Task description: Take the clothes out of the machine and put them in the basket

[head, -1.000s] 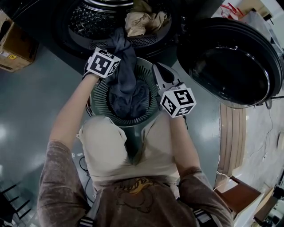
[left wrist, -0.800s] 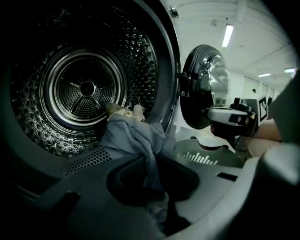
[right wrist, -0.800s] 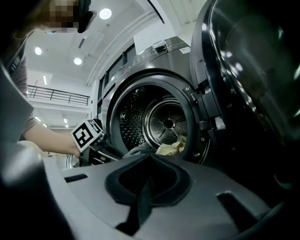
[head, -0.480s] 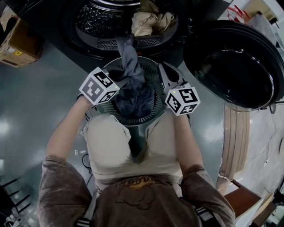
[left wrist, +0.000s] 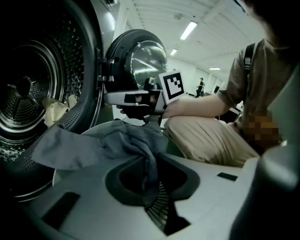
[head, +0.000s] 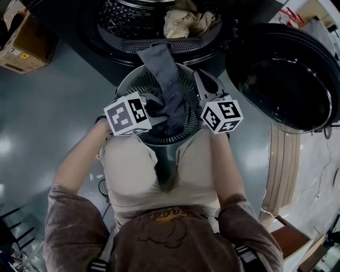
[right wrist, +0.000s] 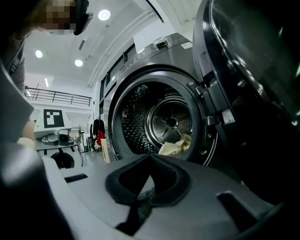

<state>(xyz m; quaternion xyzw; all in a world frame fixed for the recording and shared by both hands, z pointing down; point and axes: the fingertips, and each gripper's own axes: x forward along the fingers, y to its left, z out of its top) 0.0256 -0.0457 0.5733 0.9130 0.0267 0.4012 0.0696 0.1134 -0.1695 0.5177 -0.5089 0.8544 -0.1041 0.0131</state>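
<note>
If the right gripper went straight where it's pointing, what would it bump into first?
Probably the beige cloth lying in the machine's open drum. The right gripper, at the basket rim, points level into that opening with nothing between; depth is unclear, so it might reach the drum's back instead.

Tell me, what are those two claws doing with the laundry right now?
Left gripper shut on grey garment, draped into basket. Right gripper apparently clamped on basket rim. Beige clothes left in drum. Nothing in the way.
</note>
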